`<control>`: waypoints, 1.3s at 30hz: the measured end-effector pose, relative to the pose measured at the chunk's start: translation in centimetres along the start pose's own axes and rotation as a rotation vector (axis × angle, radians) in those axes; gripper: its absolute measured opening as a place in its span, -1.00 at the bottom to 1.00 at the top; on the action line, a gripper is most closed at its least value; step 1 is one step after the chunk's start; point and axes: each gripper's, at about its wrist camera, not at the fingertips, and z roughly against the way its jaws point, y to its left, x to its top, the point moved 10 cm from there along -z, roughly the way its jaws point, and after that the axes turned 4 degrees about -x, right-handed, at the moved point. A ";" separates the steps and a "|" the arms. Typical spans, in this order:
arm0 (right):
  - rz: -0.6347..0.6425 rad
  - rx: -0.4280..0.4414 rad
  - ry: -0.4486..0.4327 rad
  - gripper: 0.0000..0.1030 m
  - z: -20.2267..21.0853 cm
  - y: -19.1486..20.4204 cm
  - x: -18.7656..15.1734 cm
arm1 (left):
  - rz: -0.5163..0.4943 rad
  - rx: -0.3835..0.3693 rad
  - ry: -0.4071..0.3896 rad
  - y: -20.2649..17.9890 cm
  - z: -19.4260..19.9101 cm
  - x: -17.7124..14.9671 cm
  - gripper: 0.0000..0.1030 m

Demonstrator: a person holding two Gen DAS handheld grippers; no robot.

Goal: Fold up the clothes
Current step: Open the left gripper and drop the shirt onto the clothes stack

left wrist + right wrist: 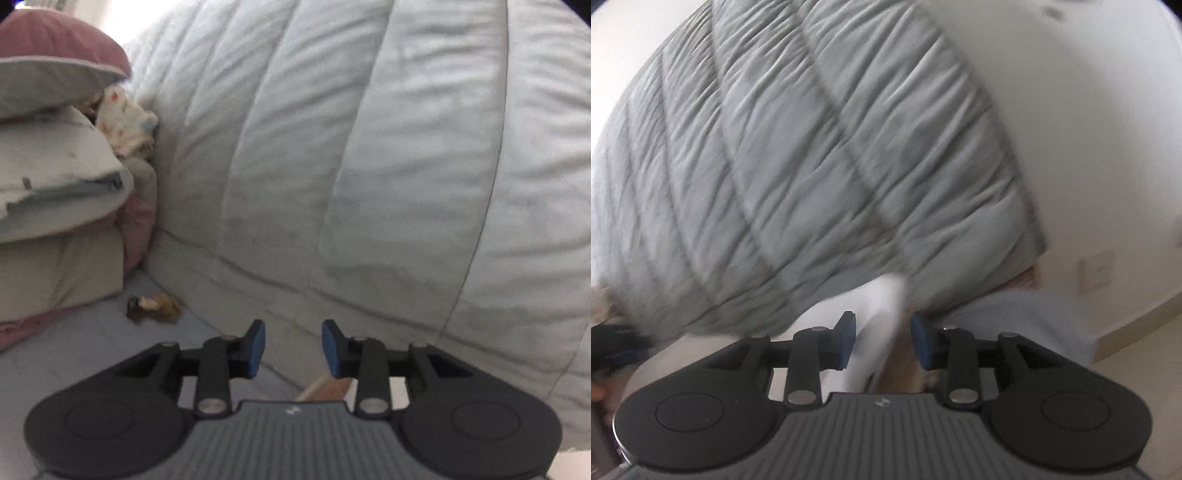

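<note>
A big pale grey quilted duvet (351,155) fills the left wrist view; it also fills the right wrist view (798,177). My left gripper (293,349) is open and empty, close in front of the duvet's lower edge. My right gripper (882,341) is open, with a white piece of cloth (882,317) lying between and behind its fingers, not pinched. The views are blurred.
A stack of pillows and folded bedding (55,184), pink and grey, stands at the left. A patterned cloth (125,122) is wedged beside it. A small brown object (153,308) lies on the blue-grey sheet (81,354). A white wall with a socket (1095,271) is at the right.
</note>
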 end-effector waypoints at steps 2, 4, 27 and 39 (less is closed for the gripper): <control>0.033 -0.007 -0.054 -0.29 0.6 0.0 0.9 | -0.014 -0.060 -0.016 -0.8 1.1 0.2 -0.28; 0.104 0.029 -0.087 -0.20 1.4 1.2 1.1 | -0.056 -0.137 -0.008 -2.1 2.1 -0.3 -0.17; 0.391 0.056 0.131 0.02 -1.2 3.6 -3.3 | 0.041 -0.093 0.103 0.1 0.6 -6.3 0.31; 0.526 0.378 0.149 0.17 4.6 7.7 -3.5 | 0.002 -0.137 0.042 -1.5 9.0 -7.3 0.31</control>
